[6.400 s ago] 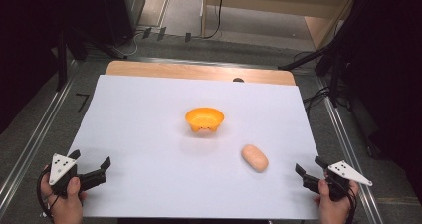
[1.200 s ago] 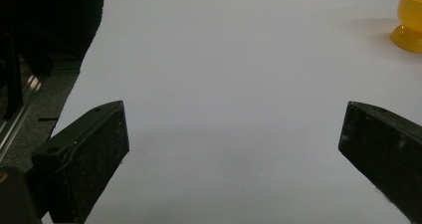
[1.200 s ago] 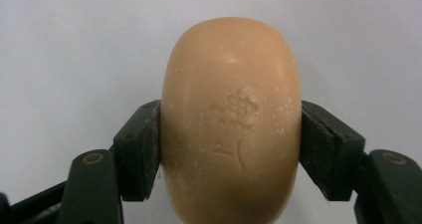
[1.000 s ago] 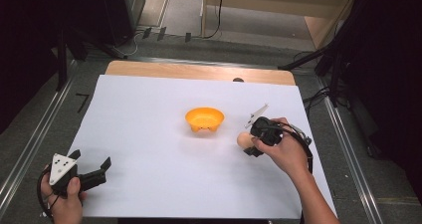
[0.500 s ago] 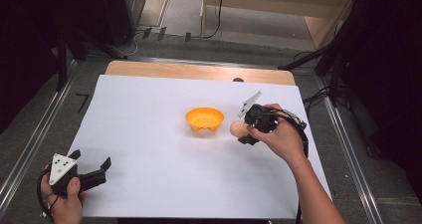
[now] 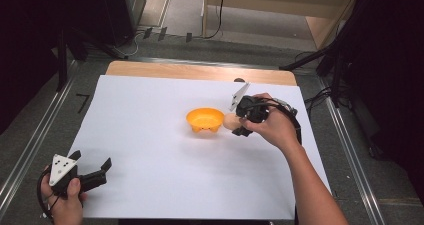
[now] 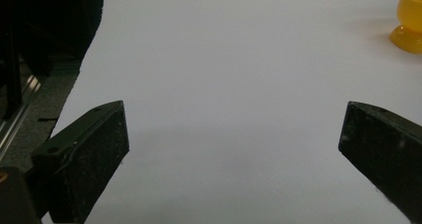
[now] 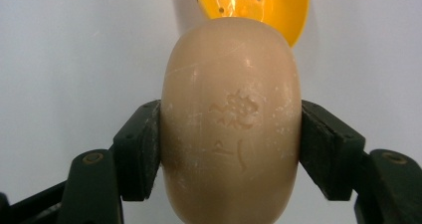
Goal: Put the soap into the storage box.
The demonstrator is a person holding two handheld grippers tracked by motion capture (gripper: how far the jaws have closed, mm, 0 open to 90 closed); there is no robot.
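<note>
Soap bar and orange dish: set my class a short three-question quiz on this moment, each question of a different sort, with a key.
1. True or false: the right gripper is clamped on the tan soap bar.
2. Where is the soap bar relative to the orange dish in the high view? A) inside it B) just right of it C) at the sheet's near edge
3. Fill in: the left gripper holds ____ between its jaws.

Key: 1 true; 2 B; 3 nothing, its jaws stand open over the white sheet.

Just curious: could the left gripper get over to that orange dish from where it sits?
Probably yes: bare white sheet lies between the open left gripper and the orange dish, though the right gripper holds soap beside it.
</note>
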